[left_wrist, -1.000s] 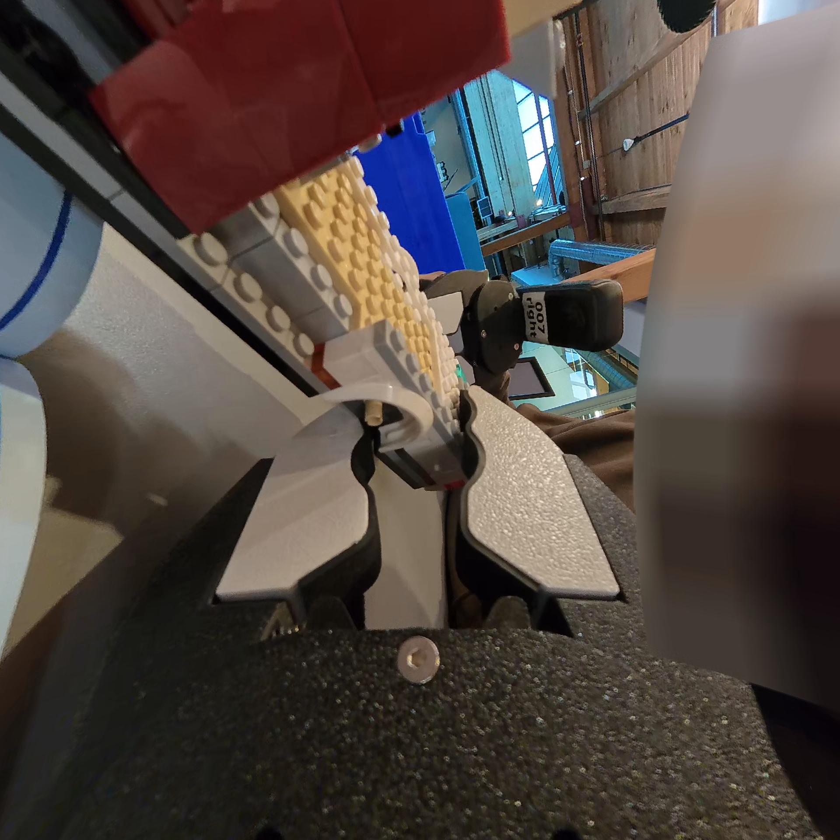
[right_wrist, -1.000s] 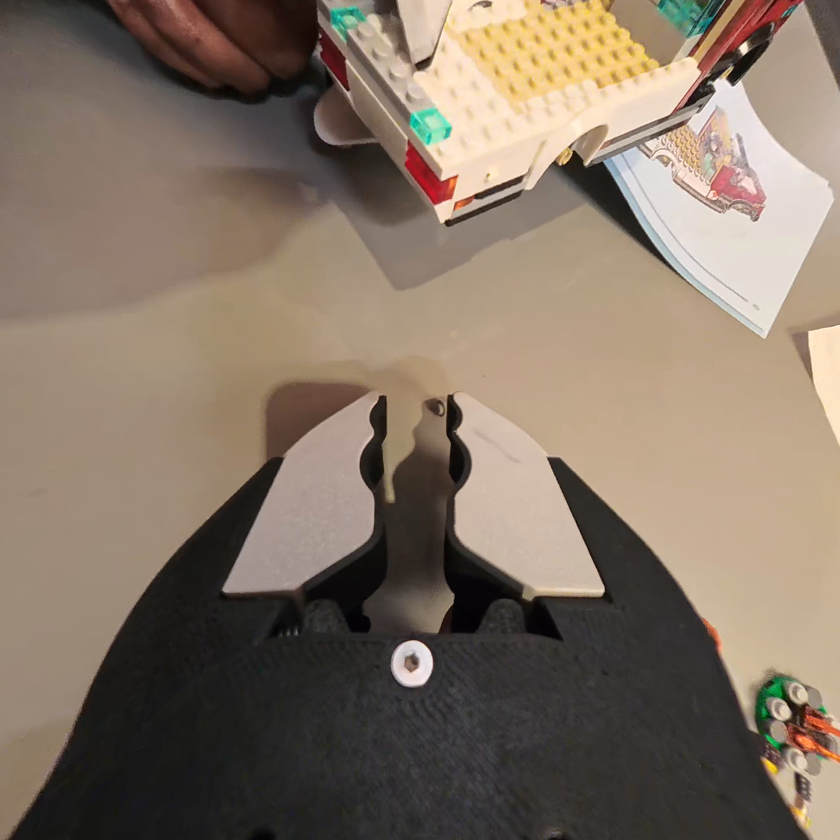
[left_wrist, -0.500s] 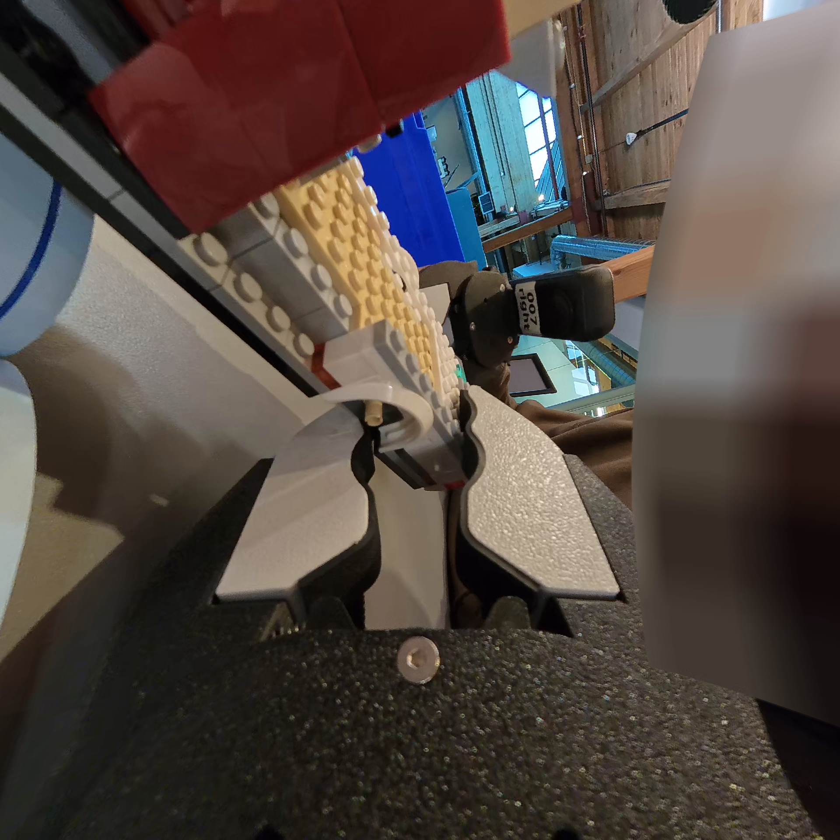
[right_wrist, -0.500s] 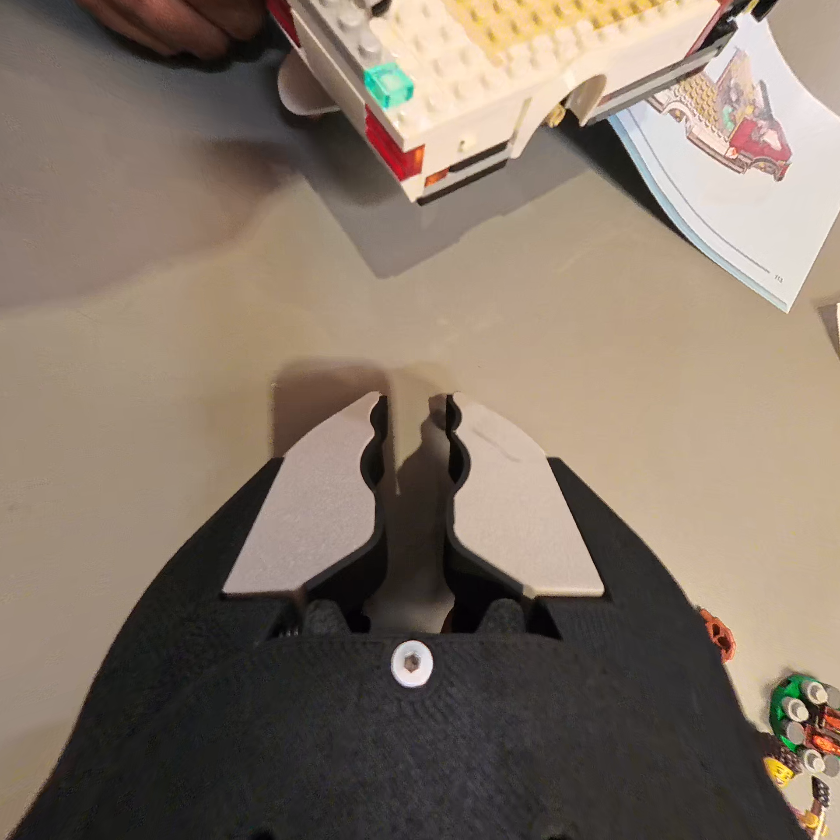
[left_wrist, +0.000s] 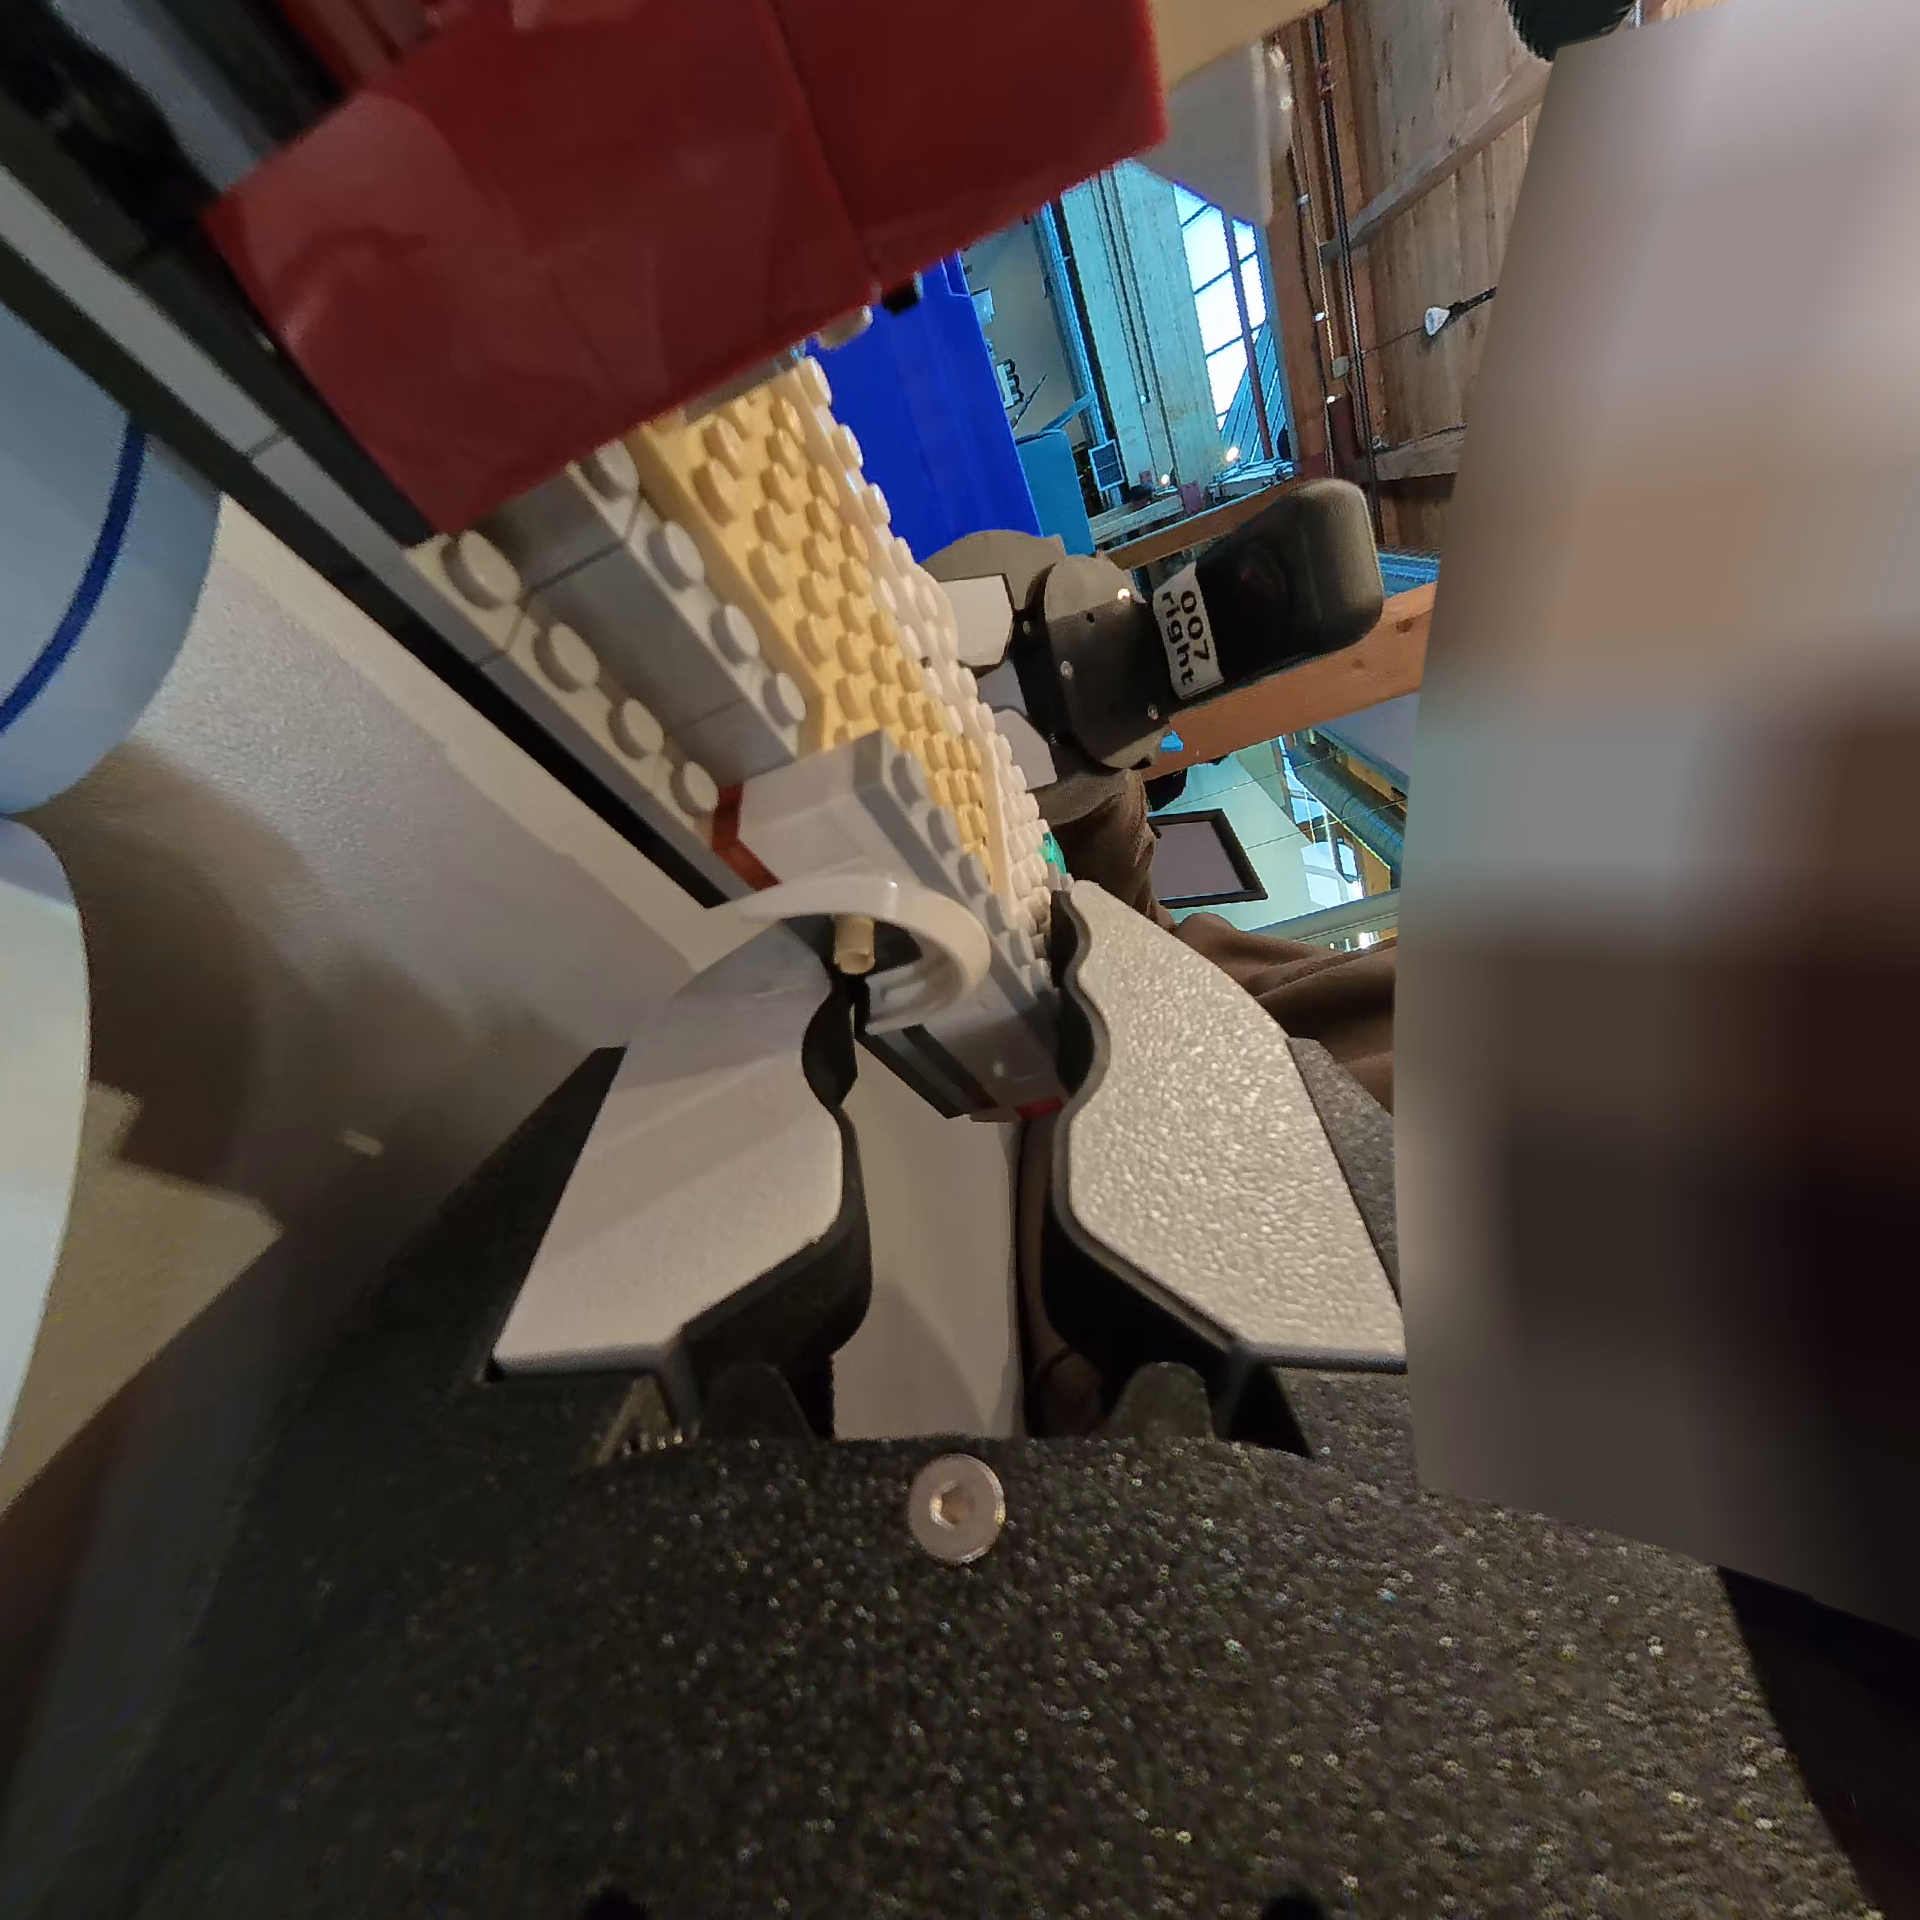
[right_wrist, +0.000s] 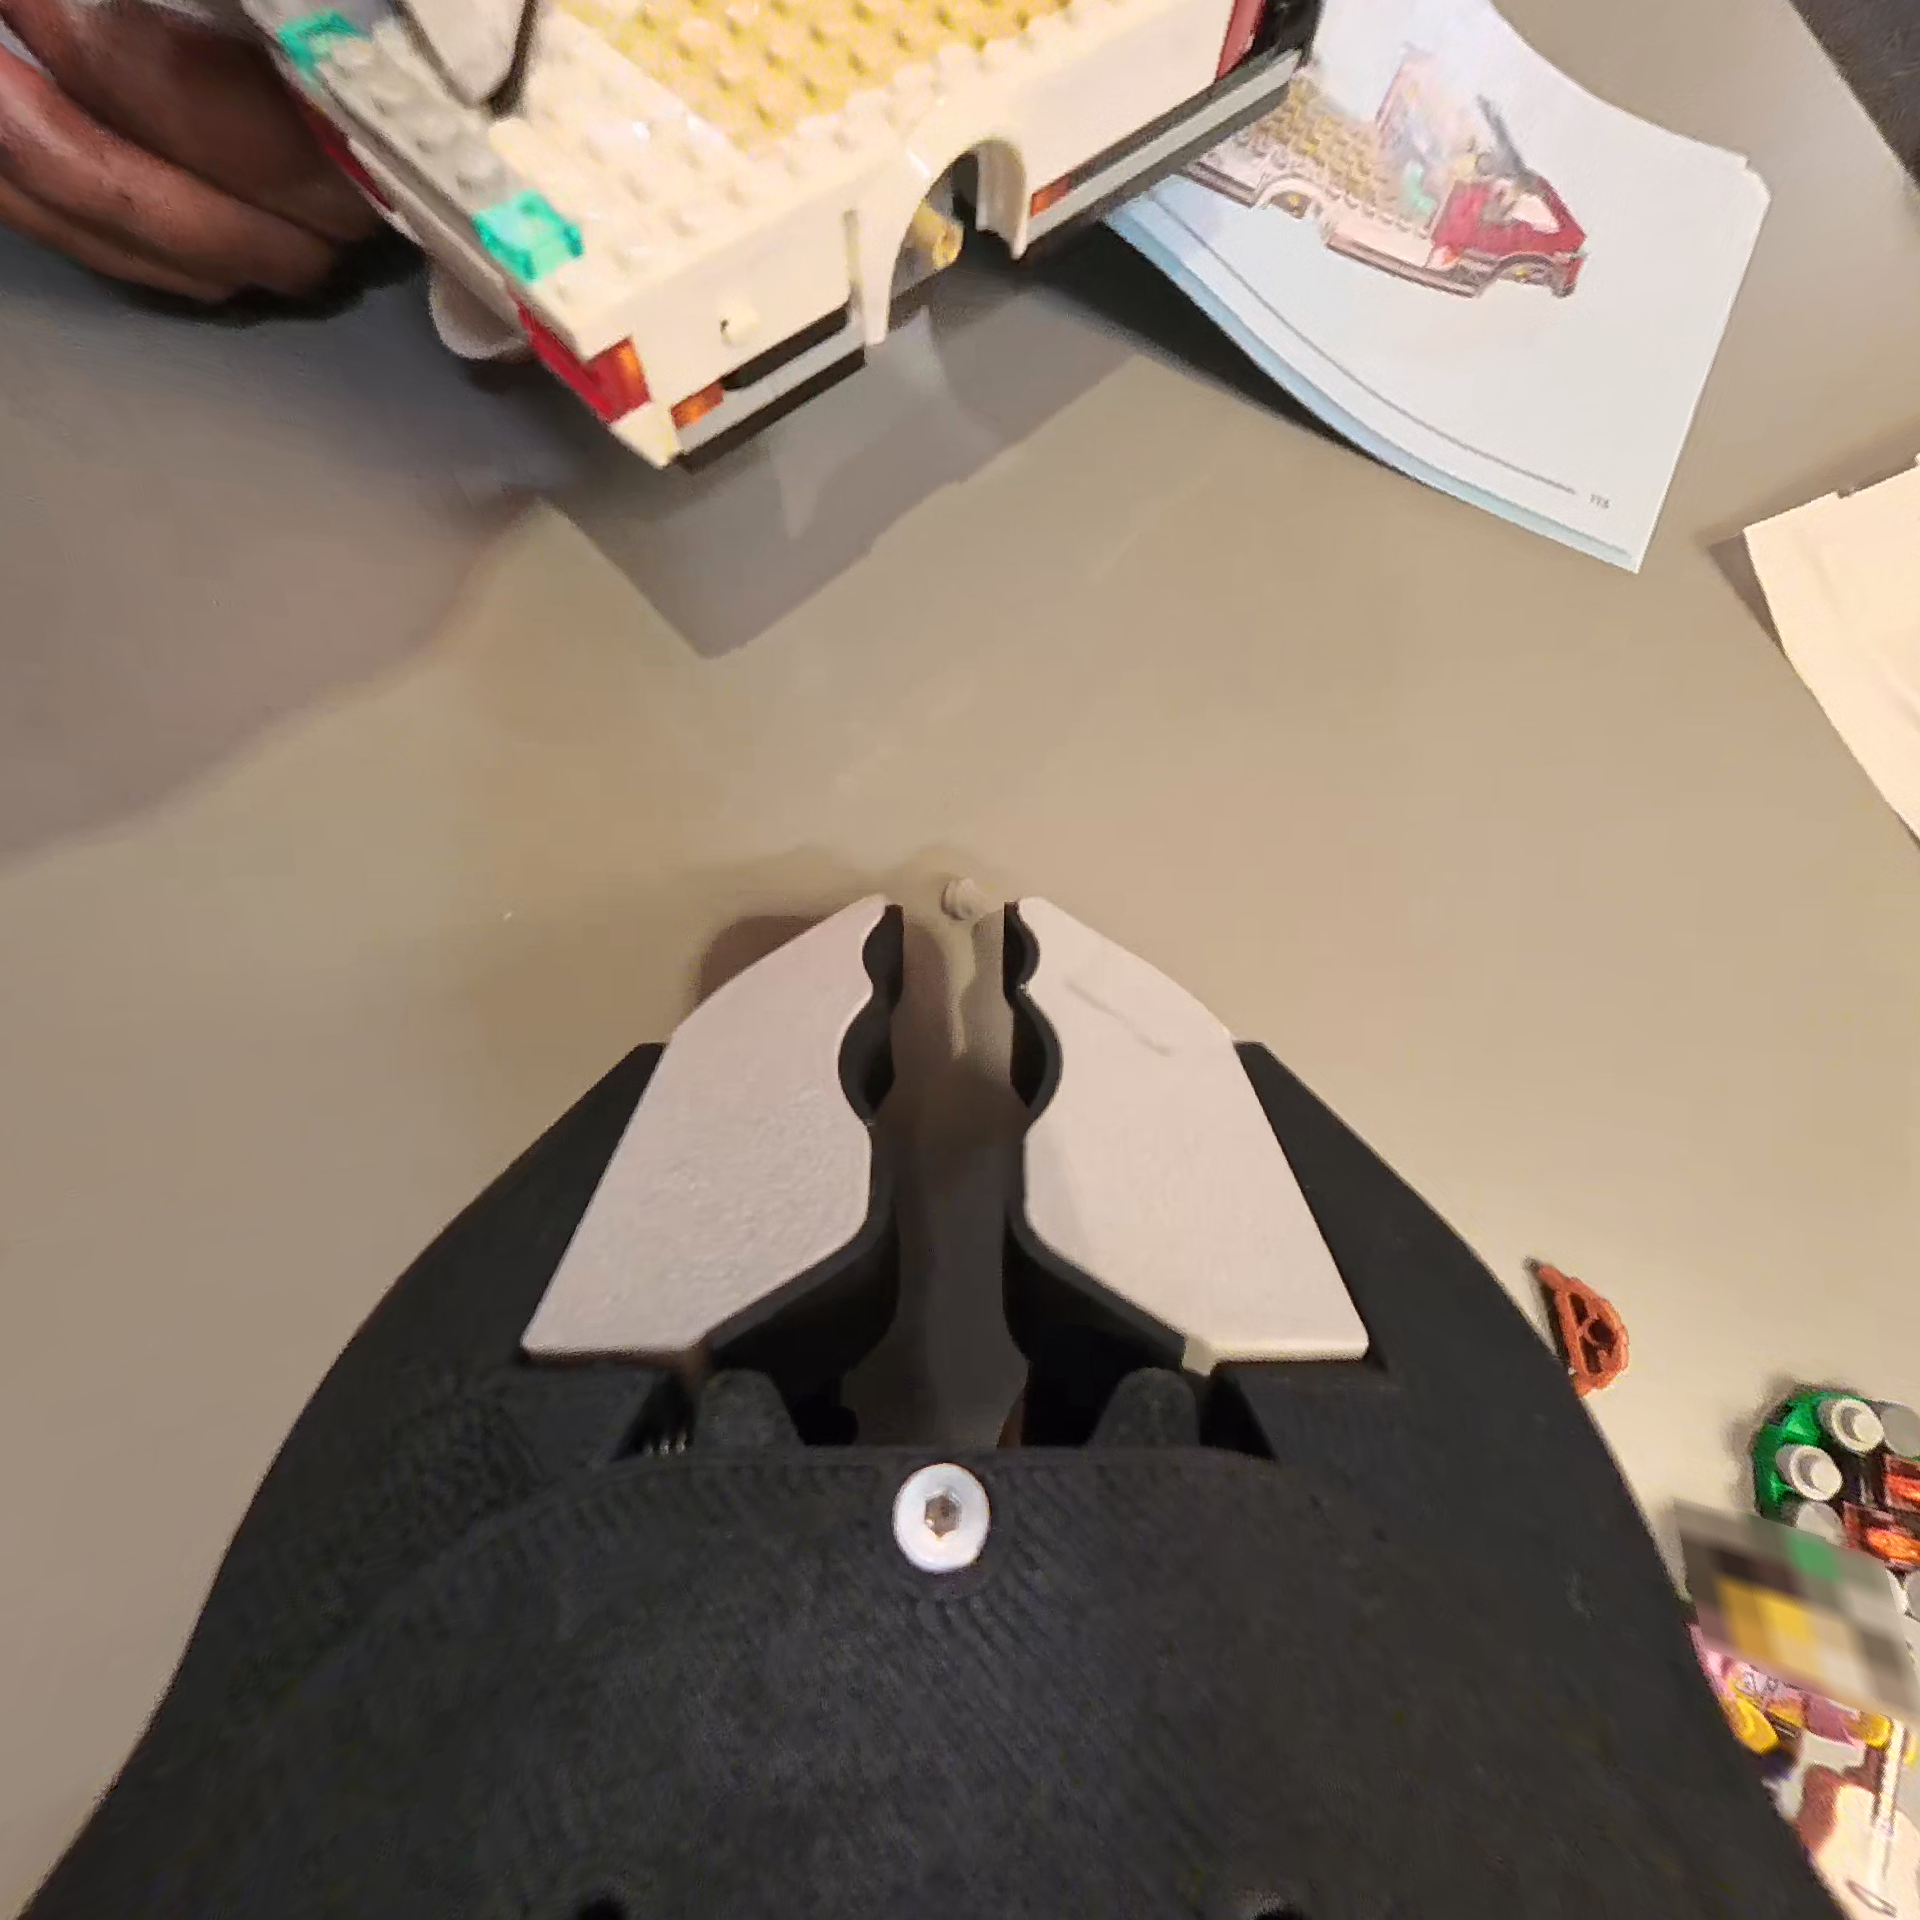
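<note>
Brick truck (right_wrist: 790, 208) at the table's (right_wrist: 1143, 727) far edge, left gripper (left_wrist: 951, 997) clamped on its rear corner, hand (right_wrist: 135, 177) beside, right gripper (right_wrist: 951, 925) open over a small peg (right_wrist: 961, 896), booklet (right_wrist: 1455, 291) far right, loose bricks (right_wrist: 1839, 1475) near right edge.

Right hand-held gripper (right_wrist: 954, 914) jaws narrower than before, small beige peg (right_wrist: 961, 897) seemingly at tips again.

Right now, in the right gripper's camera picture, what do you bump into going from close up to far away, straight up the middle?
Right gripper → tiny pale peg just beyond its fingertips → bare grey table → white toy brick vehicle.
</note>
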